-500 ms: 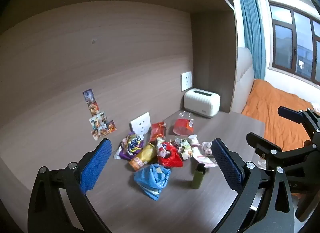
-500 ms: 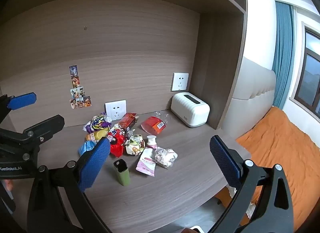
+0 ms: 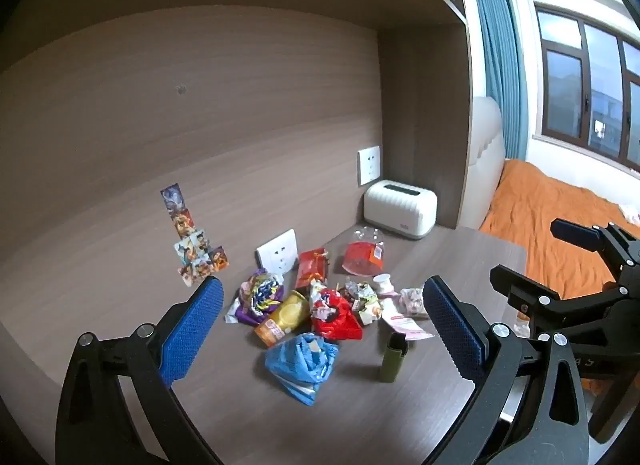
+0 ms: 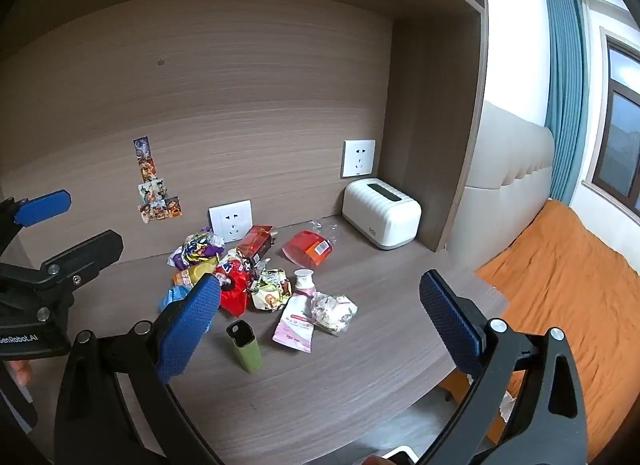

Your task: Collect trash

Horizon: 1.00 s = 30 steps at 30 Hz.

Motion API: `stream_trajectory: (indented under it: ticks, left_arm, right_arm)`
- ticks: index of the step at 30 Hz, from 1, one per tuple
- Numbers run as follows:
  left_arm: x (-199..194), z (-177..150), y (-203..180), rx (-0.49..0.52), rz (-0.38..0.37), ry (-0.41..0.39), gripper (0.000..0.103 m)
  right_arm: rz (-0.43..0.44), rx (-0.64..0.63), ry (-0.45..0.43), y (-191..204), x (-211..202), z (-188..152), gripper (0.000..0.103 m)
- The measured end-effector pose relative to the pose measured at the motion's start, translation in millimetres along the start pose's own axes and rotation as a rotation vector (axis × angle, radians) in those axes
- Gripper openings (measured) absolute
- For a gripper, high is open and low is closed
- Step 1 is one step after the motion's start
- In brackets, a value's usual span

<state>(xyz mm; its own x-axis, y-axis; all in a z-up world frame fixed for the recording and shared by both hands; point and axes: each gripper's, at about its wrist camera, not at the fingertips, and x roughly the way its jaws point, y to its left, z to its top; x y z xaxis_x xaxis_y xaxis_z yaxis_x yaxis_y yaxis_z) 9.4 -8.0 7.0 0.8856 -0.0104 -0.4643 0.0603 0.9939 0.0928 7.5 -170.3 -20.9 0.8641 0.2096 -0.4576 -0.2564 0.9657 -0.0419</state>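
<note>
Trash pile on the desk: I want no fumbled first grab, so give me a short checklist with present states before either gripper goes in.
1. Left gripper open and holding nothing: ok.
2. Right gripper open and holding nothing: ok.
3. Blue bag at the near edge of the pile, nothing lying on it: ok.
4. Green case standing upright, apart from the pink pouch: ok.
5. Toaster apart from the pile, at the back right: ok.
6. Bin or bag to drop the trash into: cannot tell, none shows in either view.
</note>
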Motion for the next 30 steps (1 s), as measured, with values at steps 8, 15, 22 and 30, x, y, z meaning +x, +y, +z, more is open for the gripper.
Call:
stream_trajectory:
  ticks: [8, 15, 22, 30]
  left_arm:
    - [-2.5, -6.4, 11.2, -0.011, -0.006, -0.004, 0.098]
    - [-4.5, -6.3, 15.7, -0.021, -0.008, -0.002, 0.098]
    - [-3.3, -5.3, 13.8, -0.013, -0.009, 0.005, 0.098]
    - [-3.0, -4.8, 13.0, -0.014, -0.01, 0.005, 0.098]
  right_arm:
    - [-0.007, -0.019, 0.012, 4.8, 5.2, -1.3, 0.099]
    - [0.001, -0.006, 0.006, 3.5, 2.6, 1.5, 0.099]
    - [0.008, 0.004, 0.013, 2.4, 3.6, 2.5, 0.099]
    - [0.012, 0.002, 0.01, 3.7, 3.0, 3.3, 0.099]
